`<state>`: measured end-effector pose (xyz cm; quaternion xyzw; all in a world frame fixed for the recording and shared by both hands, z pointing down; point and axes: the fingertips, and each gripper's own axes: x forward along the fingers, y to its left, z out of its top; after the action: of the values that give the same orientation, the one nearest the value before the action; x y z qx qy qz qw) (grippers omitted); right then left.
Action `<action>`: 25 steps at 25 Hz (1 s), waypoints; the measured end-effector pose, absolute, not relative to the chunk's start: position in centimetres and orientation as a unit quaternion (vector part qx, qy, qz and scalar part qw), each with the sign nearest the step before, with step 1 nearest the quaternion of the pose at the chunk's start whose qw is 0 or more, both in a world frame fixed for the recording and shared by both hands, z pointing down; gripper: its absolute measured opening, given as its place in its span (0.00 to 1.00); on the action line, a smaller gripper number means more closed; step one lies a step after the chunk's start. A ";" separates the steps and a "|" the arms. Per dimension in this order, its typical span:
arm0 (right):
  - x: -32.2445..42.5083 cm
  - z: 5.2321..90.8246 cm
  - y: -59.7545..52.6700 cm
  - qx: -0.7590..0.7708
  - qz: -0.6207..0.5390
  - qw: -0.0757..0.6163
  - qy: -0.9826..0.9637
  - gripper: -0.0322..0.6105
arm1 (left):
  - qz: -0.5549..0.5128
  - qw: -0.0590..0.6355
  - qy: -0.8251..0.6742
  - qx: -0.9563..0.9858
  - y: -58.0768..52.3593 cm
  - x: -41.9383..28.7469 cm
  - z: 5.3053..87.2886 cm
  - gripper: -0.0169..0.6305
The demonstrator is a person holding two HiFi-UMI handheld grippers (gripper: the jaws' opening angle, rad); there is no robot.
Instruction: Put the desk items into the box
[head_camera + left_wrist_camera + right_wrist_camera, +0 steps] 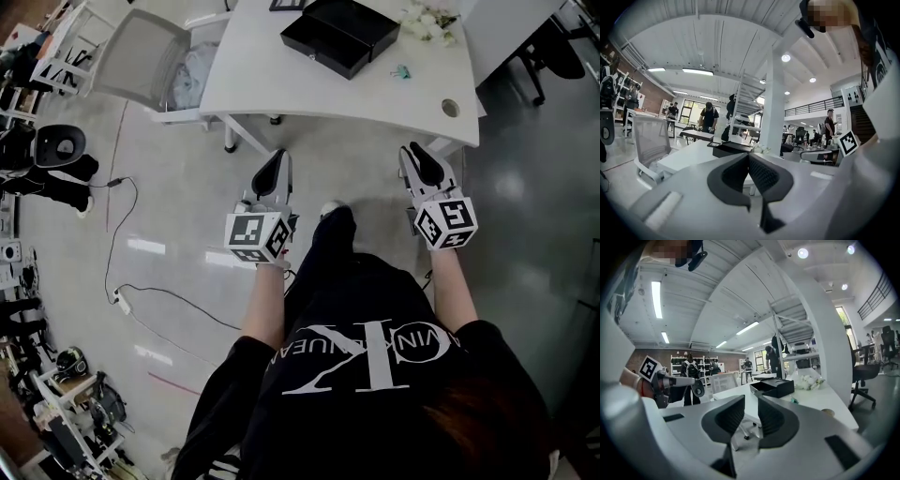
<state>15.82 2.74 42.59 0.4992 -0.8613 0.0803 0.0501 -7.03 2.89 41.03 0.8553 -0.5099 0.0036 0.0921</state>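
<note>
**While Both Tools Stand Short of the Counter**

Since neither tool carries anything, the task reads as not yet started. The person stands on the grey floor facing the white counter [309, 94], with both tools held low and well short of its near edge.

**Tool state**
1. Left tool [749, 157]: clenched. Its two dark ribbed pads meet at the tips, with nothing between them.
2. Right tool [751, 401]: released, with the pads parted by a narrow gap. Only floor and counter framework show through the gap.

**Target container**
The shallow black rectangular box [342, 33] sits toward the far side of the counter. What appears to be its lid lies open alongside it. The interior faces up, so items can go straight in from above.

**Items to load**
- A small teal clip [401, 71] lies on bare counter, just on the near side of the box.
- A cluster of white crumpled or flower-like pieces [427, 21] lies to the right of the box. Their exact nature cannot be determined.

**Assessment**
Both tools point forward at the counter, which is probably a neutral carrying posture before the reach. The clip and the white cluster lie on the right tool's side, and that tool is already parted. The left tool must be released before use. The clip is small and lies low, so a misaligned pinch is likely to push it away. The round cable opening [451, 108] near the right corner could swallow it.
</note>
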 end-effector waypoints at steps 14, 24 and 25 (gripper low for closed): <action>19.4 43.2 -4.3 0.522 0.083 0.075 -0.846 0.13 | 0.006 0.098 -0.457 0.884 -5.7 -1.1 41.5 0.04; 19.9 45.1 -10.7 0.525 0.107 0.096 -0.839 0.13 | 0.018 0.111 -0.436 0.893 -12.5 0.8 42.7 0.04; 20.0 45.3 -11.3 0.526 0.110 0.099 -0.837 0.13 | 0.019 0.111 -0.434 0.894 -13.1 1.0 42.8 0.04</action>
<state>20.01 -11.31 45.26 0.5263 -0.8373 0.1097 0.0991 0.95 -13.14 42.84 0.8937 -0.4343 0.0189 0.1114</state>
